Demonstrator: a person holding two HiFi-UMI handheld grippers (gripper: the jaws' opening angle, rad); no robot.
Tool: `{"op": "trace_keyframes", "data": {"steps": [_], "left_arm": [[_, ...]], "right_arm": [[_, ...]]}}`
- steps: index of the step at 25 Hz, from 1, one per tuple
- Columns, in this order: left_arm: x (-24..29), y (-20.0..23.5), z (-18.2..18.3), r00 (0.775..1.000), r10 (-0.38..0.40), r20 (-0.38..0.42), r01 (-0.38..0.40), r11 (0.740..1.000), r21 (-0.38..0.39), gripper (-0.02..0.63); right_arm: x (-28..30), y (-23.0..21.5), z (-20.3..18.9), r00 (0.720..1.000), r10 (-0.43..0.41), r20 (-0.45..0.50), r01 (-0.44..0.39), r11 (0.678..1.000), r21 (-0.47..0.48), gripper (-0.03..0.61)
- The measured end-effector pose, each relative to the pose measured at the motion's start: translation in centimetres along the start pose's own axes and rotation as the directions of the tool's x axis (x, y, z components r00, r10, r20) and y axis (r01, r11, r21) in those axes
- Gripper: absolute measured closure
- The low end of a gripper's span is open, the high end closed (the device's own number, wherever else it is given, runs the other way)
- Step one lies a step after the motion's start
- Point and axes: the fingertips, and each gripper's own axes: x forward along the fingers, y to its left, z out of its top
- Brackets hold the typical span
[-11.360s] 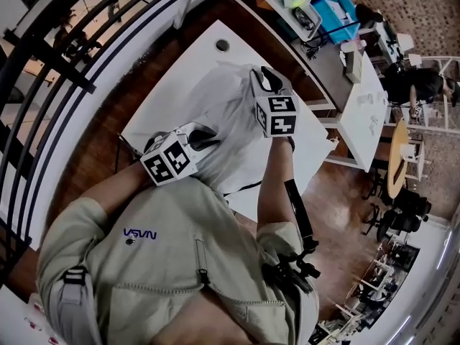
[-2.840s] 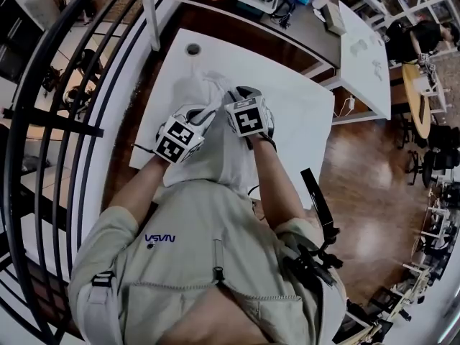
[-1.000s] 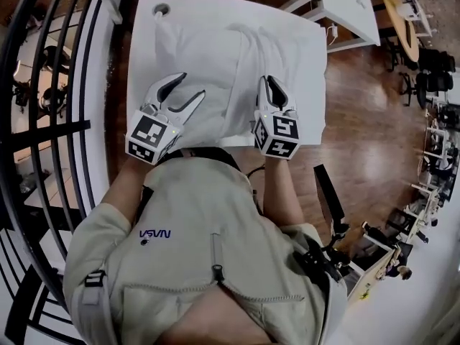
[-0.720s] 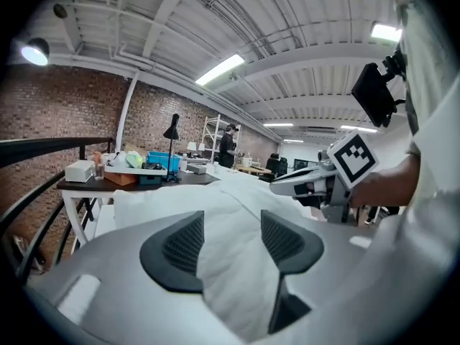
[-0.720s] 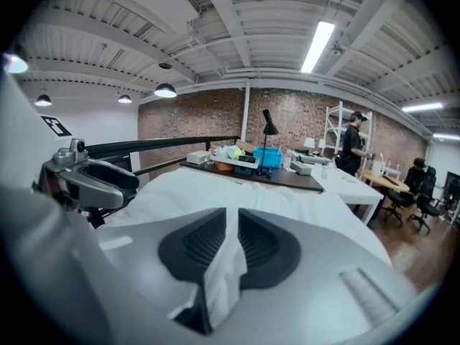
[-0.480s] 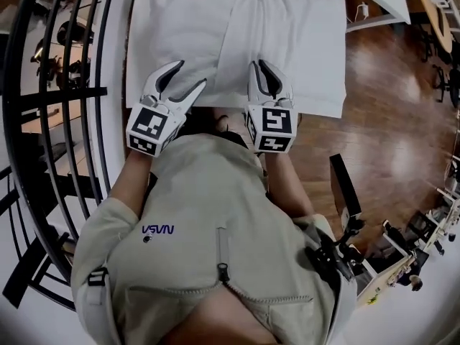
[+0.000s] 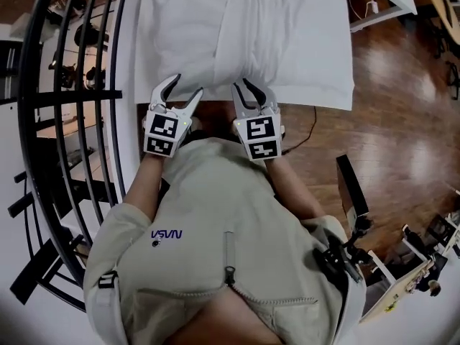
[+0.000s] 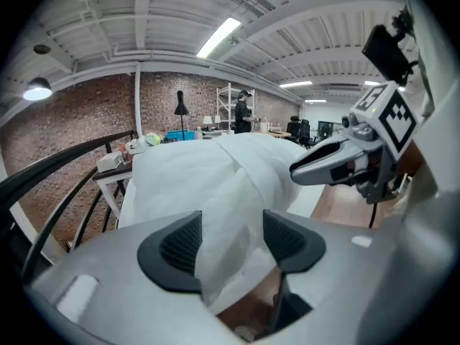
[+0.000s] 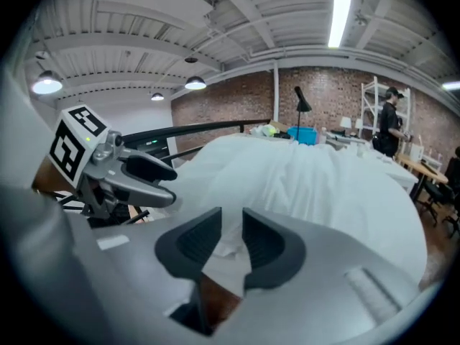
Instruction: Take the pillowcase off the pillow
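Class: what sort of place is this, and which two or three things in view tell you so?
Probably a loft-style workshop or lab: a bare brick wall, a strip light under an exposed ceiling, and a shelving rack at the back.

The head view looks steeply down over the person (image 7: 215, 250) onto the pillow (image 7: 215, 42), while both gripper views sit low and close at its near edge, facing across it.

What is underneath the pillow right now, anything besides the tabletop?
The pillow lies on a white table, which shows bare to its right. The part straight beneath the pillow is covered, so nothing else can be seen there.
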Motion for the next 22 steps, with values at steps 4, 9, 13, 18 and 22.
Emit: {"op": "trace_keyframes", "data": {"steps": [4, 9, 13, 18, 22], "left_arm": [[2.4, 1.0, -2.2, 0.997, -0.012, -0.076, 0.018, 0.996, 0.086, 0.367], [3.4, 1.3, -2.7, 0.997, -0.038, -0.073, 0.046, 0.993, 0.111, 0.515], [2.2, 1.3, 0.6, 0.997, -0.070, -0.010, 0.071, 0.991, 0.118, 0.594], [1.5, 1.8, 4.0, 0.996, -0.077, 0.056, 0.070, 0.991, 0.114, 0.600], [0.8, 3.1, 5.9, 0.993, -0.054, 0.103, 0.043, 0.994, 0.103, 0.600]], "right_arm": [[1.7, 1.1, -2.4, 0.994, -0.021, -0.110, 0.026, 0.999, 0.048, 0.477], [5.2, 2.7, -5.5, 0.978, -0.019, -0.206, 0.044, 0.992, 0.118, 0.452], [6.6, 2.4, -5.1, 0.984, -0.029, -0.177, 0.055, 0.988, 0.142, 0.442], [5.7, 0.2, -2.9, 0.986, -0.130, -0.104, 0.143, 0.981, 0.129, 0.574], [4.3, -1.1, -1.5, 0.976, -0.206, -0.070, 0.213, 0.971, 0.107, 0.575]]}}
